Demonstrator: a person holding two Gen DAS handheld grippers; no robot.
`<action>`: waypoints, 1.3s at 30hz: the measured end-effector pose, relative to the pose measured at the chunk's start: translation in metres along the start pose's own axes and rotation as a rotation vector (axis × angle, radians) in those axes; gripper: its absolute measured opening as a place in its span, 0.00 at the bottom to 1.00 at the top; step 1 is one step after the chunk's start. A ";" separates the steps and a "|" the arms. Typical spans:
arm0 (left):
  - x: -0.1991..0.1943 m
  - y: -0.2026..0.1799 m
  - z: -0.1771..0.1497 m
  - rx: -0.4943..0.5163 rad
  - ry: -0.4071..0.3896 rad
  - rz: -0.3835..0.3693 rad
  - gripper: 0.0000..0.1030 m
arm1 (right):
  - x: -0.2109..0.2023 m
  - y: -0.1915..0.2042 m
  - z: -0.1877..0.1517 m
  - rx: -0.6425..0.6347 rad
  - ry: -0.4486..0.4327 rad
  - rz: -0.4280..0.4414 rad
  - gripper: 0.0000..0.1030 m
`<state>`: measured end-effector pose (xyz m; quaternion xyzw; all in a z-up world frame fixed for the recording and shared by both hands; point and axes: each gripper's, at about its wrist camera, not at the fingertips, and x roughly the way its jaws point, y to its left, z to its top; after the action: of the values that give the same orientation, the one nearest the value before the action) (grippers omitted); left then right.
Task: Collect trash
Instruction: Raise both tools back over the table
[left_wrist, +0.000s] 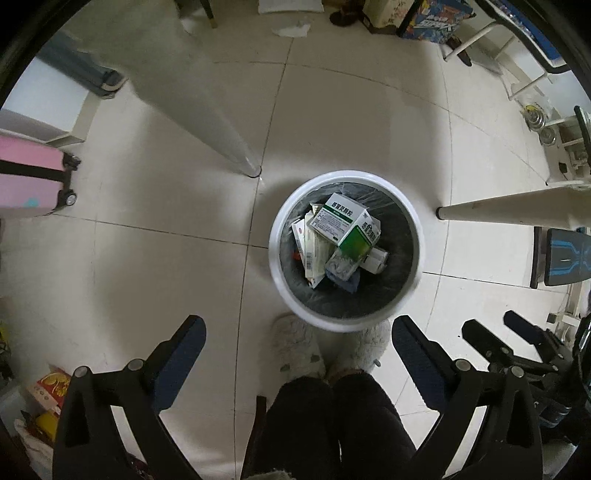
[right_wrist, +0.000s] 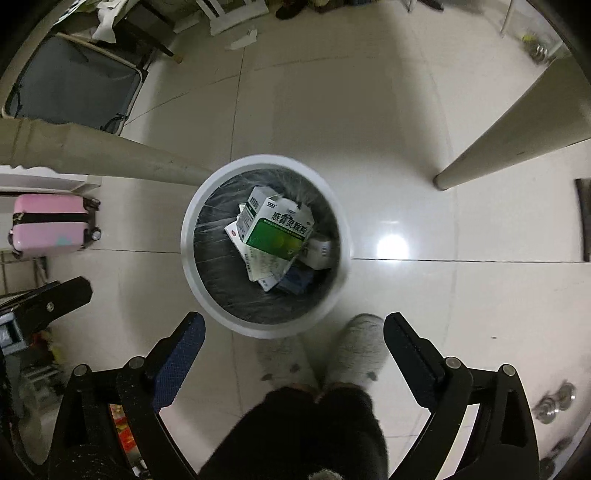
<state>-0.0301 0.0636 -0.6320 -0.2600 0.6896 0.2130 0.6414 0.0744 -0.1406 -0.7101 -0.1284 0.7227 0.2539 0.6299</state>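
A round white trash bin (left_wrist: 280, 280) with a dark liner stands on the tiled floor, seen from above; it also shows in the right wrist view (right_wrist: 188, 258). Inside lie several medicine cartons, topped by a green and white box (left_wrist: 345, 225) (right_wrist: 277, 230). My left gripper (left_wrist: 298, 332) is open and empty, held high above the floor just short of the bin. My right gripper (right_wrist: 294, 328) is open and empty, likewise above the bin's near rim. The right gripper (left_wrist: 517, 336) also shows at the right in the left wrist view.
The person's feet in fluffy slippers (left_wrist: 295, 350) (right_wrist: 362, 343) stand beside the bin. Table legs (left_wrist: 236, 147) (left_wrist: 498, 210) flank it. A pink suitcase (left_wrist: 29, 181) (right_wrist: 48, 225) is at the left. Crumpled paper (left_wrist: 291, 29) (right_wrist: 243, 38) lies on the far floor. An open grey suitcase (right_wrist: 74, 85) sits at the far left.
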 end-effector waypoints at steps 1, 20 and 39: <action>-0.011 0.001 -0.005 -0.005 -0.005 0.002 1.00 | -0.012 0.003 -0.003 -0.006 -0.006 -0.020 0.96; -0.229 0.000 -0.064 0.025 -0.153 -0.012 1.00 | -0.273 0.069 -0.059 -0.063 -0.126 -0.077 0.96; -0.384 -0.022 0.040 -0.014 -0.422 -0.008 1.00 | -0.458 0.093 0.026 0.047 -0.311 0.056 0.96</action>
<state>0.0313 0.1044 -0.2526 -0.2165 0.5374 0.2650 0.7708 0.1286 -0.1109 -0.2466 -0.0527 0.6253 0.2713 0.7298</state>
